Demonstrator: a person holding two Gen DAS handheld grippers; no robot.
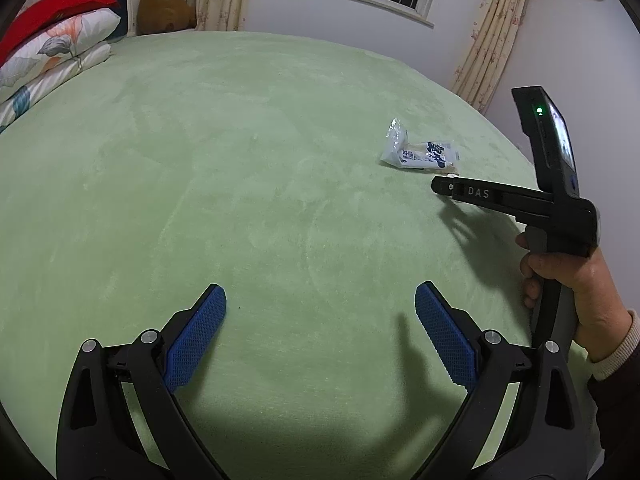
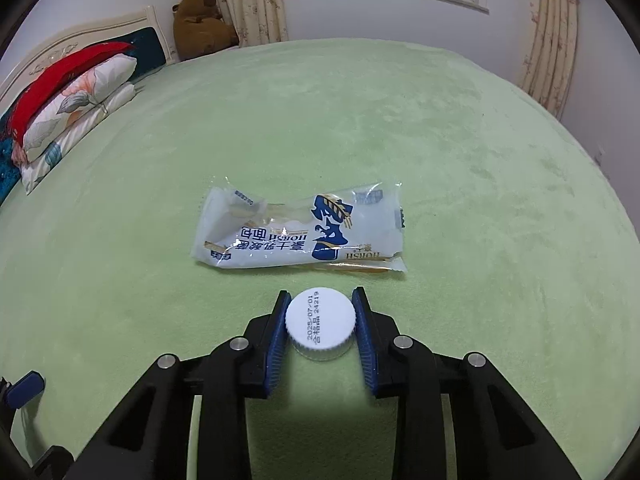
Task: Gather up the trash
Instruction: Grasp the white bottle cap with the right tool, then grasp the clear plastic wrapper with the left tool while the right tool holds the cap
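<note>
Green bedspread [image 2: 440, 140] fills both views, pillows [image 2: 76, 108] at ten o'clock. Right gripper [image 2: 320, 322] is clamped on a white bottle cap [image 2: 320, 320] (date print on top), blue pads touching each side. An empty wrapper [image 2: 300, 232] lies just beyond, at twelve o'clock. Left gripper [image 1: 320, 320] hangs spread wide, holding nothing.

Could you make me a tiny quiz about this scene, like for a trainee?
1. True or false: the right gripper is shut on the white bottle cap.
2. What lies just beyond the cap on the green bed cover? A) a spoon B) an empty snack wrapper C) a shoe
3. Fill in: the left gripper stands ____.

Key: 1 true; 2 B; 3 open, with nothing between its pads.
</note>
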